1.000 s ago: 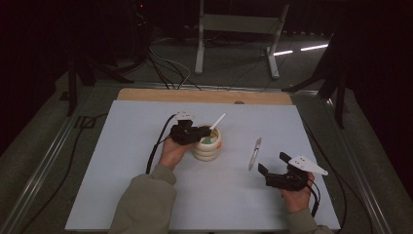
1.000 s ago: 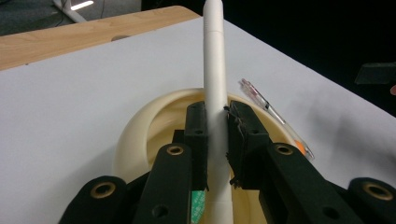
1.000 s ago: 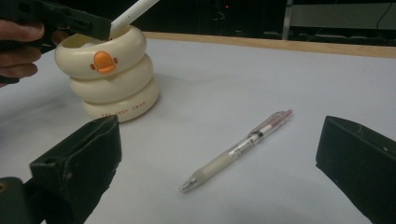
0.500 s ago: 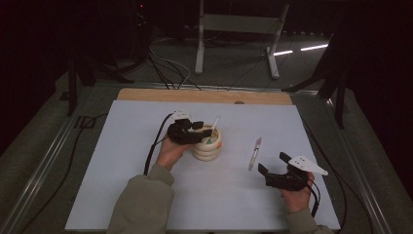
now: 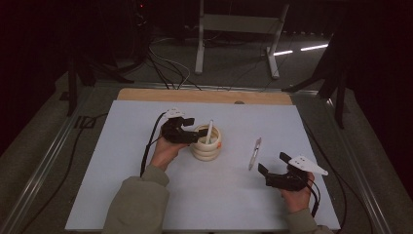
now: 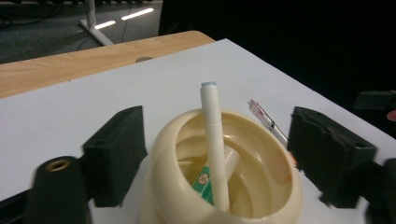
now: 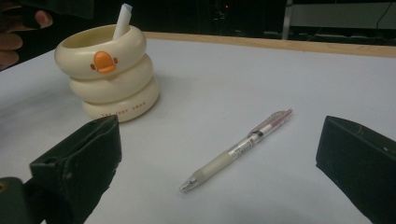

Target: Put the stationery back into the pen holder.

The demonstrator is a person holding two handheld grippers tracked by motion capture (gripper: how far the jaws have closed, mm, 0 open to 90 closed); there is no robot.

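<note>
White pen (image 6: 214, 140) stands tilted in the cream holder (image 5: 206, 144) mid-table | light, stiff, smooth; grip its upper shaft | left gripper (image 5: 191, 130) jaws just opened, spread apart, off the pen | right gripper (image 5: 272, 166) open, empty, near clear pen (image 7: 238, 150) | white mat (image 5: 122, 175), dark room

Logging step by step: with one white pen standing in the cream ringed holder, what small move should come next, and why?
Probably the right gripper, jaws open, eases forward to straddle the clear-barrelled pen lying on the white table sheet; the white pen already stands in the cream ringed holder.
</note>
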